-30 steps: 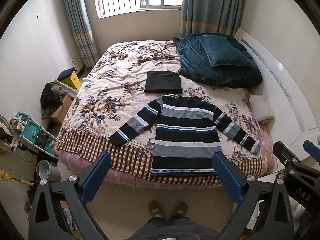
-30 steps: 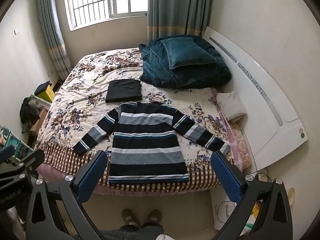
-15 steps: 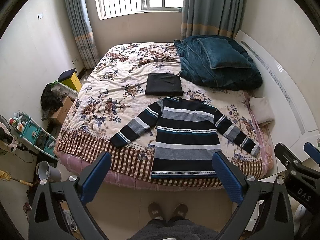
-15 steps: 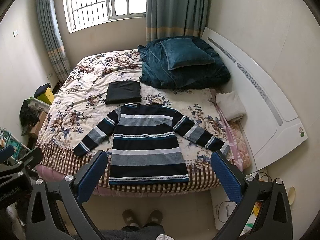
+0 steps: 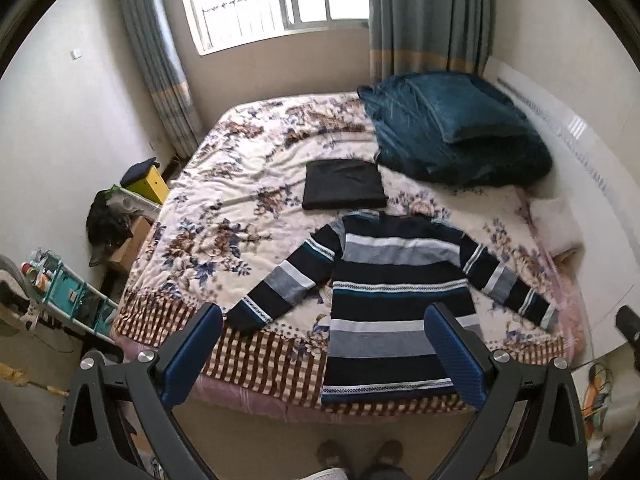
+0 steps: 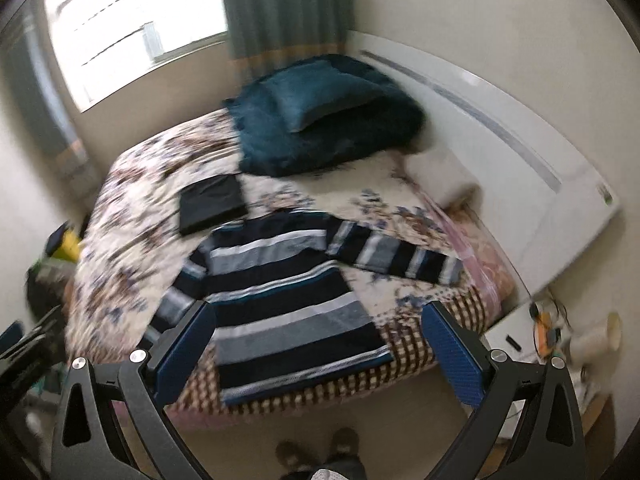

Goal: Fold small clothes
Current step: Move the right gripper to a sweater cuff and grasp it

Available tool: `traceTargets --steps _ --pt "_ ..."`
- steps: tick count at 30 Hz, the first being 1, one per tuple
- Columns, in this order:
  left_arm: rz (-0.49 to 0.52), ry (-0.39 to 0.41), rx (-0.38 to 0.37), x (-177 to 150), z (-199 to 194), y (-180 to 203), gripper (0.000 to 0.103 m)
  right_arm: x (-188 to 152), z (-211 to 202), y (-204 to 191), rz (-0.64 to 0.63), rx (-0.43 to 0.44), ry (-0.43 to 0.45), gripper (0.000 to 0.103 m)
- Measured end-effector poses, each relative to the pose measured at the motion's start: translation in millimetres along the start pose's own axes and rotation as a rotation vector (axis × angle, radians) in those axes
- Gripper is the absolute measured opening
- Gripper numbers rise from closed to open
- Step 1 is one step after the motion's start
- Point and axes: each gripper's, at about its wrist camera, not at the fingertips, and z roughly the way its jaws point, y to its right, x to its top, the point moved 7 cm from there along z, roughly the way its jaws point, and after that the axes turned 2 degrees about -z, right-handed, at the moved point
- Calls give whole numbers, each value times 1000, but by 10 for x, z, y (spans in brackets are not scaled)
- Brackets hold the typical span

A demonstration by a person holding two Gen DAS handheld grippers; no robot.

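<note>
A striped navy, grey and white sweater (image 5: 396, 292) lies flat, sleeves spread, on the near part of the bed; it also shows in the right wrist view (image 6: 288, 300). A folded black garment (image 5: 343, 189) lies just beyond its collar, also seen in the right wrist view (image 6: 212, 202). My left gripper (image 5: 324, 354) is open and empty, held well above the bed's near edge. My right gripper (image 6: 316, 352) is open and empty, also high above the near edge. The right wrist view is blurred and tilted.
The bed (image 5: 224, 216) has a floral cover. A teal blanket and pillow pile (image 5: 456, 132) sits at the far right, by a white headboard (image 6: 520, 160). A teal shelf cart (image 5: 68, 300) and boxes stand on the left. My feet (image 5: 360, 450) are on the floor.
Both grippers have moved closer to the bed. The right wrist view has swung and tilted, and the left gripper's view now sits lower over the sweater. Both stay open.
</note>
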Motion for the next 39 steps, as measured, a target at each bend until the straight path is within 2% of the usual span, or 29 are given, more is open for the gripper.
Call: traceTargets --steps 5,10,12,14,16,21,24,28,31,33,34,36,37,38,39 --pt "32 -59 30 19 770 210 103 -56 963 593 188 -95 -24 103" --pt "50 -123 53 70 1710 669 103 -170 2235 1377 338 -211 -115 103" --pt "42 -142 30 86 2143 908 103 -226 2723 1684 387 -238 -144 103" --pt "42 -144 42 102 2501 1071 103 -283 3227 2015 441 -261 -177 103" --pt "39 -185 47 41 2968 1271 103 -347 3660 2287 491 -276 -210 103" --pt "5 -311 73 -242 3936 1600 103 -678 4798 3051 701 -277 -307 103" --pt "19 -368 110 -455 4394 1708 103 -934 5296 3465 802 -324 -352 103" --pt "30 -445 128 -714 5003 1829 103 -1238 5754 3898 955 -327 -348 103" --pt "60 -456 144 -888 5324 1812 103 -1452 6063 4137 1165 -237 -287 103" --pt "64 -463 153 -960 5484 1764 103 -1534 6208 4261 1240 -245 -245 96" --pt "56 -463 154 -977 5562 1741 103 -1537 6231 4276 1253 -258 -234 89" --pt "43 -437 148 -967 5655 1699 103 -1489 6291 4326 1268 -293 -197 67" --pt "43 -429 144 -959 5669 1683 103 -1437 6307 4341 1263 -329 -180 47" --pt "35 -431 134 -954 5669 1657 103 -1366 6334 4326 1247 -340 -170 34" --pt "25 -435 123 -938 5677 1652 103 -1306 6349 4313 1228 -344 -163 26"
